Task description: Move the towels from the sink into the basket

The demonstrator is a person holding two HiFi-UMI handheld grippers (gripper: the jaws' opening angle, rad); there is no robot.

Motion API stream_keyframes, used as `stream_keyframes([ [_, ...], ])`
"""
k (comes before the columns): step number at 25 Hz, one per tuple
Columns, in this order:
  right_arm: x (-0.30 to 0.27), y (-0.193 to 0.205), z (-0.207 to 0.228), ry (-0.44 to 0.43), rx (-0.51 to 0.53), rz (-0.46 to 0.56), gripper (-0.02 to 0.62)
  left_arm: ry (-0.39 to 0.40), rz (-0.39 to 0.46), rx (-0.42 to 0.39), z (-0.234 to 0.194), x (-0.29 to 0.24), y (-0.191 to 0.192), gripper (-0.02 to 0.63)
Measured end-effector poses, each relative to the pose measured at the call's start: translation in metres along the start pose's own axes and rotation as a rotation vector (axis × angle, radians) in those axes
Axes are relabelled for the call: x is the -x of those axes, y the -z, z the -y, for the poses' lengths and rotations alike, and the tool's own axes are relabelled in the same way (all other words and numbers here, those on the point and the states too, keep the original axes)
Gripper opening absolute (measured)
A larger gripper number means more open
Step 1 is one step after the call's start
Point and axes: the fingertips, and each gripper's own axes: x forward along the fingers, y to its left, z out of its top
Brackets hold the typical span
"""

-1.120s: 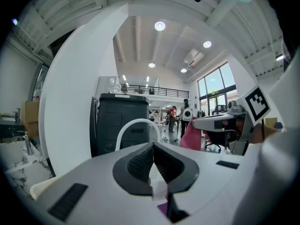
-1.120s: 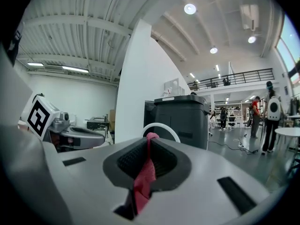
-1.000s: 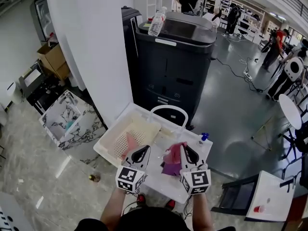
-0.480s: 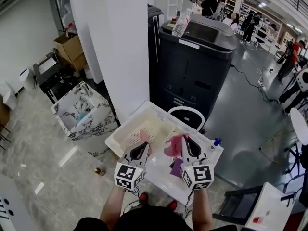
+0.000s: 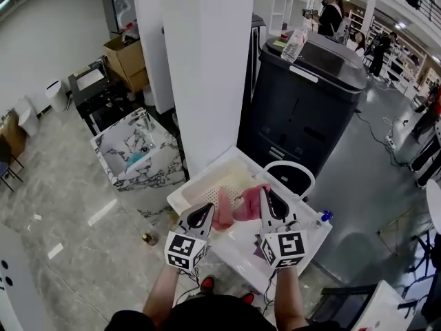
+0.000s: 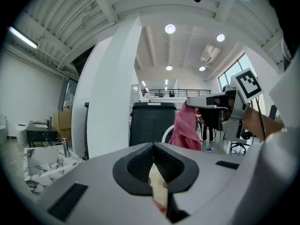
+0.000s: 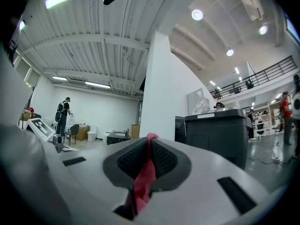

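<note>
Pink towel [image 7: 144, 177] pinched inside right claw [image 7: 149, 144]

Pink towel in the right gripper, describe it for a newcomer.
Before the big black machine stands a white sink. Above it the right gripper pinches the pink towel, deeper pink than the salmon towel beside it.

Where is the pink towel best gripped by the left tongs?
Probably at its loose lower edge, coming from the left. The pink towel hangs limp from the shut right tongs, so that edge is free and lies nearest the left tongs.
</note>
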Motion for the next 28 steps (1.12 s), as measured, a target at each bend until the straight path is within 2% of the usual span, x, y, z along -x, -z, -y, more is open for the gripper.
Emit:
stream_keyframes([
  [5,-0.023,-0.001,-0.018,-0.036,0.007,-0.004,0.04,-0.028,0.0,0.009,-0.02,0.009,0.003,0.008],
  [10,-0.04,0.016,-0.037,-0.06,-0.006,-0.038,0.04,-0.048,-0.007,0.024,-0.04,0.016,0.008,0.008],
  [20,-0.057,0.085,-0.054,-0.07,-0.052,-0.171,0.04,-0.037,-0.07,0.056,-0.058,0.011,0.042,0.008],
  [28,-0.067,0.139,-0.061,-0.059,-0.098,-0.282,0.041,0.008,-0.118,0.084,-0.067,-0.003,0.065,0.008],
])
